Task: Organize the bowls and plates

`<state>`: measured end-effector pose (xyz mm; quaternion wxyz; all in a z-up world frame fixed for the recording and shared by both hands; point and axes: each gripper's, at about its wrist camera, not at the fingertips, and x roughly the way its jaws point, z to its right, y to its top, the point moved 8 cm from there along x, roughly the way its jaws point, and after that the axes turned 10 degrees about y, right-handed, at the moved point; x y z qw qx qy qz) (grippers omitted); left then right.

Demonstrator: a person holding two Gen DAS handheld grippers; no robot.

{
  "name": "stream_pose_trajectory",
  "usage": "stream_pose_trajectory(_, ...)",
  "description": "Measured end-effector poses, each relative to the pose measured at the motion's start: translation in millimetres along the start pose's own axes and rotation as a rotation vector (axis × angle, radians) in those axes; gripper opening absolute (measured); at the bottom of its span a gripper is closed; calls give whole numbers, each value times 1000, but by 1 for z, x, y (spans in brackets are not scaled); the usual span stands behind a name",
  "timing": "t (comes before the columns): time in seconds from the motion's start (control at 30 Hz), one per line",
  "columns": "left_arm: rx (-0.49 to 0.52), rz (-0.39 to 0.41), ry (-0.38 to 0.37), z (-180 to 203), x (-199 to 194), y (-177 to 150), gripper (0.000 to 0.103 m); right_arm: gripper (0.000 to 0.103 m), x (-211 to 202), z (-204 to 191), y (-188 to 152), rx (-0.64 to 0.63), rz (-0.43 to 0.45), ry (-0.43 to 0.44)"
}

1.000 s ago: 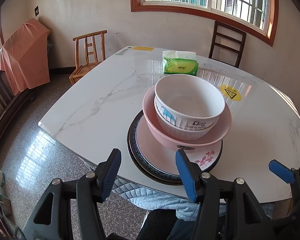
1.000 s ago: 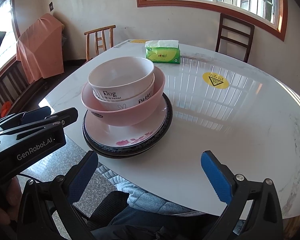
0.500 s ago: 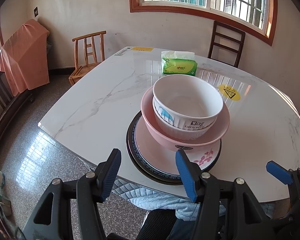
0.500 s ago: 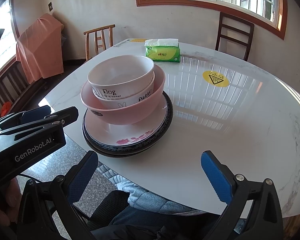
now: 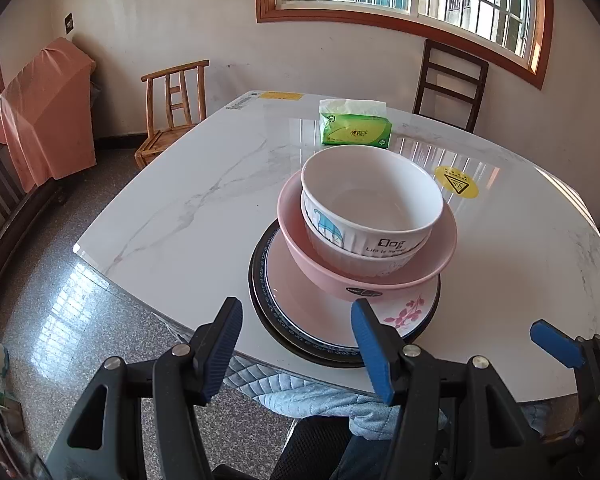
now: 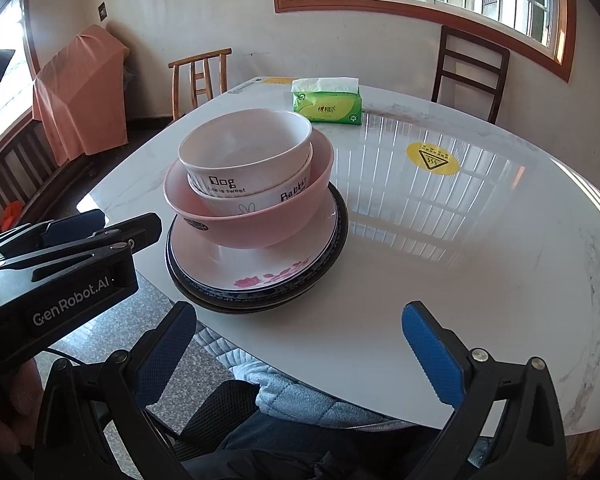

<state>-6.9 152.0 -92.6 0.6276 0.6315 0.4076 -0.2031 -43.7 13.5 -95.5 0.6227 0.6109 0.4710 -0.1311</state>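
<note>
Bowl stack (image 5: 370, 220) on plates (image 6: 260, 258) sits at near edge of marble surface (image 6: 460, 240) — wide bare room to its right. Left gripper (image 5: 296, 344) and right gripper (image 6: 300, 354) – jaws apart, empty – hover off near edge. Tissue pack (image 6: 327, 101) near far edge.

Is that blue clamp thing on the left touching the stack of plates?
Apart. In the right wrist view the left tool ends short of the plates, with bare table and floor showing between them; its jaws stand open and empty.
</note>
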Motion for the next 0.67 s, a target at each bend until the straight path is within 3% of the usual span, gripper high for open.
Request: stream_pose_trajectory(0.67,20,5,-5,2,1,-1,58,102,3,-1,-4,3,-1,6)
